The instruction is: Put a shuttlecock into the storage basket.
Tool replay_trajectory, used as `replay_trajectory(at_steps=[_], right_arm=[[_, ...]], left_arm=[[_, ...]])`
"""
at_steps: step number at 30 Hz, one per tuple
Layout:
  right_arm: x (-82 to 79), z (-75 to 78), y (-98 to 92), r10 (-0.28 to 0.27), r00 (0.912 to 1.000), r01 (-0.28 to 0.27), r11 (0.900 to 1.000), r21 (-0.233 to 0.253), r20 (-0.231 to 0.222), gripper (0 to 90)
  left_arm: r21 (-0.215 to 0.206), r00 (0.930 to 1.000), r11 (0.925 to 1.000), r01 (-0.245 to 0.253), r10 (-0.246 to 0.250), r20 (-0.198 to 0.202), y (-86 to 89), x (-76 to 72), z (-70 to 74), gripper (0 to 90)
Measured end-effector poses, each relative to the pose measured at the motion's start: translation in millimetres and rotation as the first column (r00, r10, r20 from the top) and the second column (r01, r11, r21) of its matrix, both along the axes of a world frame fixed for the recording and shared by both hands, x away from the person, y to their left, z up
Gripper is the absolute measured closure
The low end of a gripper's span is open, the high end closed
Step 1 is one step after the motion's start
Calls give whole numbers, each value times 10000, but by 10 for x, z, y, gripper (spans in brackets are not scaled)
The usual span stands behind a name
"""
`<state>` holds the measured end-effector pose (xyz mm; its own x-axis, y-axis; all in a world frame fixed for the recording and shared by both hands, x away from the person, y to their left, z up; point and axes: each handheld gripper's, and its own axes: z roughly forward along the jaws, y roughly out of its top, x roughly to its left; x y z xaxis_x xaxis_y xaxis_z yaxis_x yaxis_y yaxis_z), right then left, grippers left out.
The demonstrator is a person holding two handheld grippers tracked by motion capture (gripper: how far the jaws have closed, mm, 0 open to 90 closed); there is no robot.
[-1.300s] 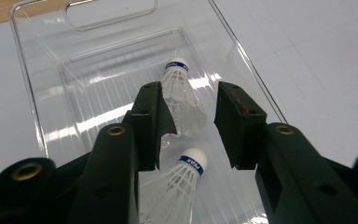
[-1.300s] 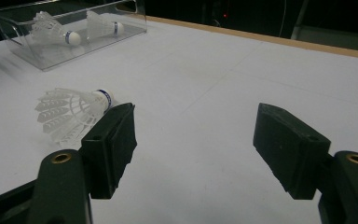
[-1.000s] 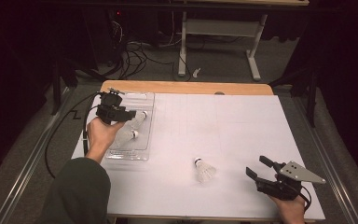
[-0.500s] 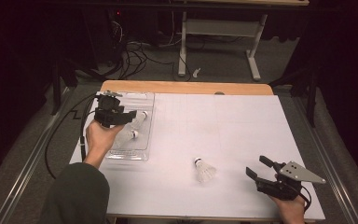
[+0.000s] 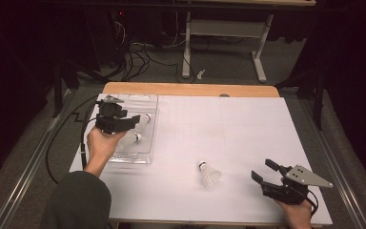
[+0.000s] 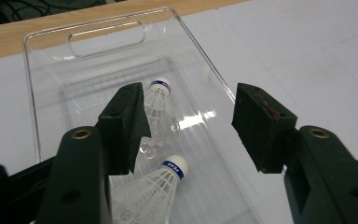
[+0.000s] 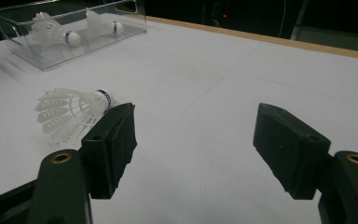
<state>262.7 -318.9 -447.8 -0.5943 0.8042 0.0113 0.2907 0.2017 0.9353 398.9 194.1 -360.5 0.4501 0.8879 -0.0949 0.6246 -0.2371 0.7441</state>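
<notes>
With both jaws spread and empty, the right gripper (image 5: 266, 177) sits near the white feathered shuttlecock (image 5: 208, 173), well apart from the clear plastic tray (image 5: 145, 157) under the left gripper (image 5: 132, 119); a glancing approach could roll the shuttlecock away.

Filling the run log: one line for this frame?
left gripper open over tray | two shuttlecocks in tray | right gripper open | third shuttlecock on table

High cam overhead; gripper cams low (both see tray (image 6: 121, 32)).

Shuttlecock (image 7: 72, 114) beside gaping hand-held gripper (image 7: 200, 140)
</notes>
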Motion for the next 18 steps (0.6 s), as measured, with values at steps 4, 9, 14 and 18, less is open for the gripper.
replay_trajectory(at_steps=[4, 9, 14, 18], right_arm=[[0, 0, 1, 6, 10000, -6, 10000, -5, 6, 302], [-2, 1, 2, -16, 10000, 16, 10000, -4, 13, 302], [-3, 1, 2, -17, 10000, 17, 10000, 0, 19, 302], [-1, 1, 3, -5, 10000, 5, 10000, -9, 3, 302]], left_arm=[[-72, 10000, 10000, -2, 3, 96, 15, -32, -19, 442], [-164, 9993, 9998, 75, -69, 371, 25, -93, -34, 439], [-245, 9983, 9996, 126, -112, 569, 38, -153, -42, 439], [-306, 9979, 9994, 142, -123, 641, 55, -189, -53, 436]])
